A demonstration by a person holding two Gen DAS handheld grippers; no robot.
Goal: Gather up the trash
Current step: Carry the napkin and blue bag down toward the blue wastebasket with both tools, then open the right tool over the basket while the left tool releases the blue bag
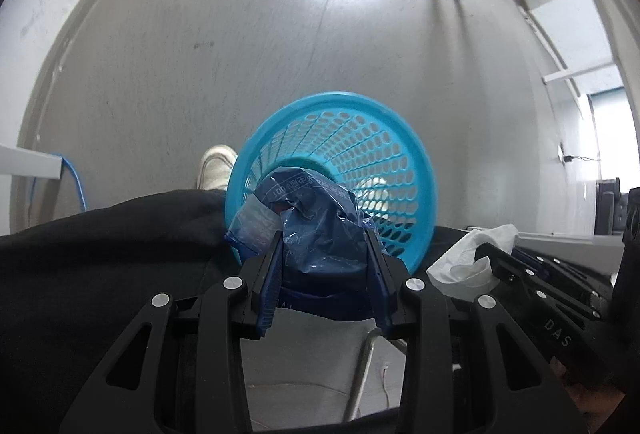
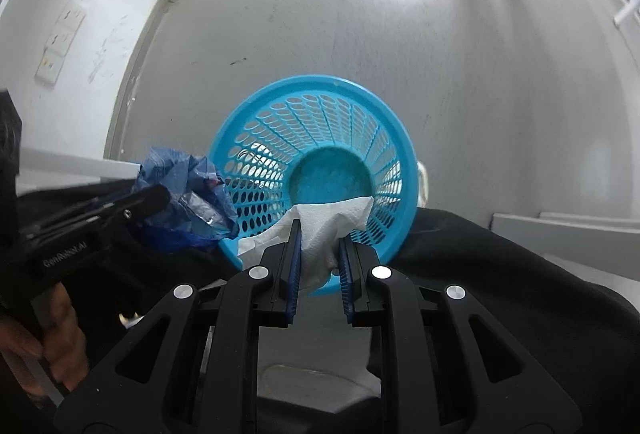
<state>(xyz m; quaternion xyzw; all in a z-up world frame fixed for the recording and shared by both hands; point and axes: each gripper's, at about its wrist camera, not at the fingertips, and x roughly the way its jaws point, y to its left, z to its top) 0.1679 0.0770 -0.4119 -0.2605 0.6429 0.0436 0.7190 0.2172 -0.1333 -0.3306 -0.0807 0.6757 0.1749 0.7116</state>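
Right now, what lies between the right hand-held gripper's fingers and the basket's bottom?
Only the white tissue it holds; the basket is otherwise bare, per the right wrist view.

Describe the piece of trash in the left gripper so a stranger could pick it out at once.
Start at the bright blue perforated basket on the grey floor. Just in front of its rim, the left gripper is shut on a crumpled dark blue plastic bag with pale printed lettering. The only other trash nearby, the white paper towel in the right gripper, is soft, plain and matte, not glossy.
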